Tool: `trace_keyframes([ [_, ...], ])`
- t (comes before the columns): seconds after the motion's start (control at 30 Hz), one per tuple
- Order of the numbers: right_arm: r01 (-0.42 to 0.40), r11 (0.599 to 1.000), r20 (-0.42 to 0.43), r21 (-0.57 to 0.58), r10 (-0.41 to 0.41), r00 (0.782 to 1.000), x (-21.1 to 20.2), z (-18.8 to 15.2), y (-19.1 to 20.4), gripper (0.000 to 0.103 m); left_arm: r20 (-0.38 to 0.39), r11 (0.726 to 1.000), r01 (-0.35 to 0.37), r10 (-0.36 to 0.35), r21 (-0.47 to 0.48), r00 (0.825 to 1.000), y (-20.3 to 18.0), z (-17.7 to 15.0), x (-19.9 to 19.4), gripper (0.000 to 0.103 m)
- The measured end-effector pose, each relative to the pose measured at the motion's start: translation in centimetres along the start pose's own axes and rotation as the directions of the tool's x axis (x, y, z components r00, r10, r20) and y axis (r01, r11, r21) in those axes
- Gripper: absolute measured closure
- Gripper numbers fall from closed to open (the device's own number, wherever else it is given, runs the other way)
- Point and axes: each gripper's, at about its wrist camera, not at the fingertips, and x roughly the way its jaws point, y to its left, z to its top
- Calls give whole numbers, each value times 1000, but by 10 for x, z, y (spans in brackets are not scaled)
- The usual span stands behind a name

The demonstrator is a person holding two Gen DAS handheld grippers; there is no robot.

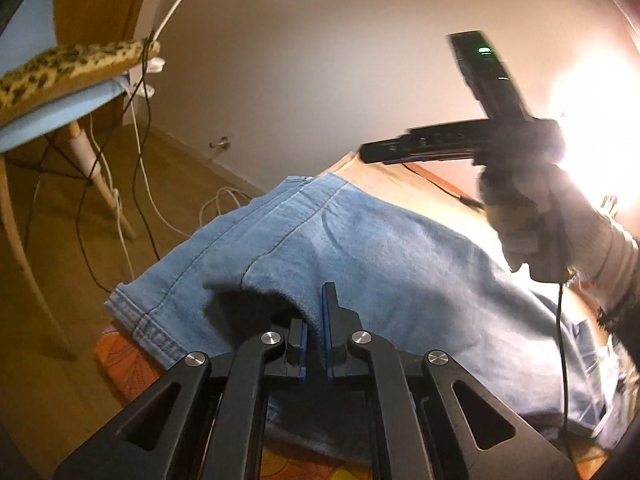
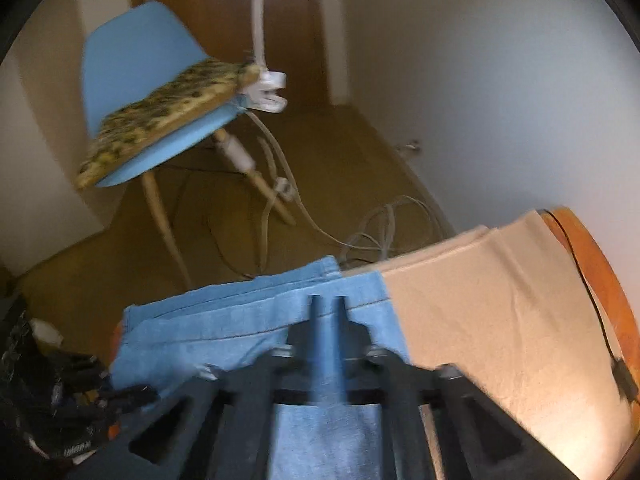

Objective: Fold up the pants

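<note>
Light blue denim pants (image 1: 360,248) lie over the table, their hem hanging off the near left edge. My left gripper (image 1: 316,320) is shut on a raised fold of the pants. In the left wrist view my right gripper (image 1: 400,150) is held in a gloved hand above the far side of the pants, its fingers together. In the right wrist view the right gripper (image 2: 328,312) has a strip of the blue pants (image 2: 224,328) between its close-set fingers.
A beige cloth (image 2: 500,312) covers the table, which has an orange rim (image 2: 592,264). A blue chair (image 2: 132,52) with a leopard-print cushion (image 1: 60,68) stands on the wooden floor, with white and black cables (image 2: 360,236) around it. A bright lamp glares at right.
</note>
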Motion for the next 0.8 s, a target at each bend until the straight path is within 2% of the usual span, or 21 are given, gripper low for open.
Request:
trace_keyframes([
  [0.03, 21, 1000, -3, 16, -21, 1000, 4, 0, -4, 41, 0, 1000, 0, 0, 1, 1000, 0, -2, -2, 99],
  [0.07, 29, 999, -20, 37, -29, 999, 10, 0, -9, 40, 1, 1000, 4, -4, -6, 1000, 1, -2, -2, 99],
  [0.13, -1, 997, -73, 80, 6, 997, 25, -1, -18, 42, -2, 1000, 5, -5, -11, 1000, 3, -3, -2, 99],
  [0.23, 57, 995, -139, 87, -45, 989, 50, -3, -25, 42, -11, 1000, -1, 0, -7, 1000, 4, -5, 2, 99],
  [0.27, 64, 994, -156, 89, -50, 987, 56, -5, -27, 45, -12, 1000, -3, 3, -2, 1000, 4, -5, 2, 99],
  [0.33, 50, 993, -167, 103, -32, 985, 65, -6, -30, 57, -11, 1000, -9, 9, 6, 1000, 3, -6, 4, 99],
  [0.37, 45, 994, -144, 96, -31, 989, 64, -7, -29, 75, -11, 1000, -10, 10, 7, 1000, 3, -6, 4, 99],
  [0.4, 33, 995, -141, 96, -19, 990, 65, -7, -28, 78, -9, 1000, -9, 9, 5, 1000, 4, -6, 5, 99],
  [0.43, 54, 995, -126, 89, -43, 991, 63, -7, -26, 91, -6, 1000, -7, 7, 2, 1000, 4, -6, 4, 99],
  [0.47, 70, 994, -122, 80, -60, 991, 62, -8, -24, 98, -1, 1000, -5, 5, -3, 1000, 4, -6, 3, 99],
  [0.5, 90, 994, -102, 68, -83, 991, 58, -9, -21, 98, 6, 1000, -3, 3, -6, 1000, 4, -6, 2, 99],
  [0.63, 92, 993, 23, 72, -93, 995, 26, -11, -13, 101, 29, 1000, 13, -12, -18, 1000, 3, -3, -3, 99],
  [0.8, 101, 993, 100, 60, -107, 989, -3, 3, -1, 102, 65, 1000, 17, -16, -22, 998, 7, 5, -15, 99],
])
